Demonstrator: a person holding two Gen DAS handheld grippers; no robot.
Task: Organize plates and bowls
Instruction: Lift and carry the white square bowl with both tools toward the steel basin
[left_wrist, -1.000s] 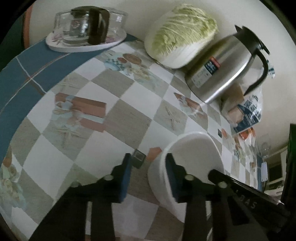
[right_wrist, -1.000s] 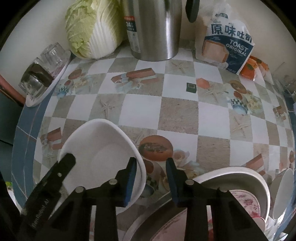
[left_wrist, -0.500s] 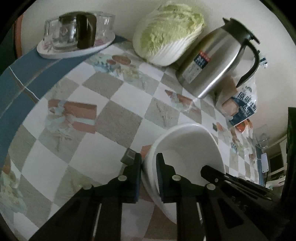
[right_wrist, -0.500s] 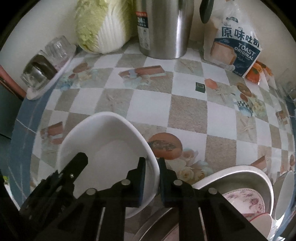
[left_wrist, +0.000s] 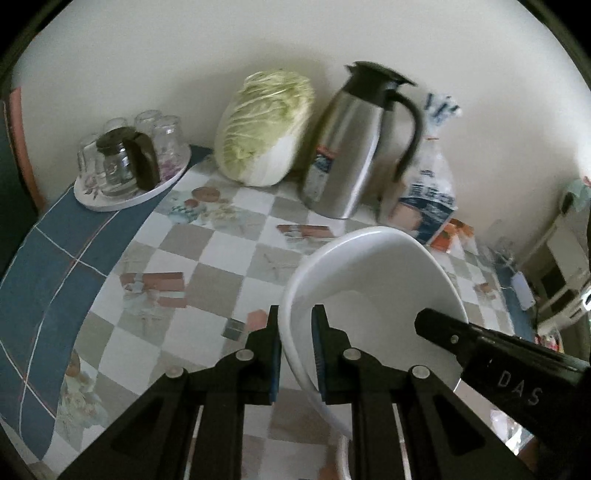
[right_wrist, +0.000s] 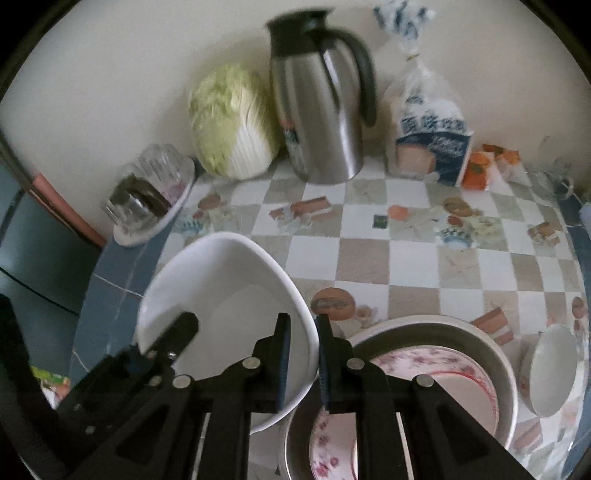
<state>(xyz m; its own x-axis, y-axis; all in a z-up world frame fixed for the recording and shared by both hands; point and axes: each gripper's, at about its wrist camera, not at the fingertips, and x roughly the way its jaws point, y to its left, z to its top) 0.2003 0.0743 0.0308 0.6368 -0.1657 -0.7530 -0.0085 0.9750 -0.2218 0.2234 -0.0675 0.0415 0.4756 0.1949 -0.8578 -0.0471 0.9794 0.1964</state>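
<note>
A large white bowl (left_wrist: 373, 280) is held between both grippers, lifted above the table. My left gripper (left_wrist: 294, 354) is shut on its left rim. My right gripper (right_wrist: 303, 363) is shut on its right rim; the bowl also shows in the right wrist view (right_wrist: 221, 291). Below the right gripper a metal basin (right_wrist: 491, 354) holds pink floral plates (right_wrist: 428, 373). A small white bowl (right_wrist: 552, 369) stands on edge right of the basin.
Along the wall stand a napa cabbage (left_wrist: 266, 125), a steel thermos jug (left_wrist: 351, 147), a bag of toast (right_wrist: 428, 144) and a tray of upturned glasses (left_wrist: 129, 166). The checkered tablecloth (right_wrist: 369, 254) covers the round table.
Both grippers closed on the bowl's opposite rims, then lifted it up off the table; the views now look higher, toward the wall.
</note>
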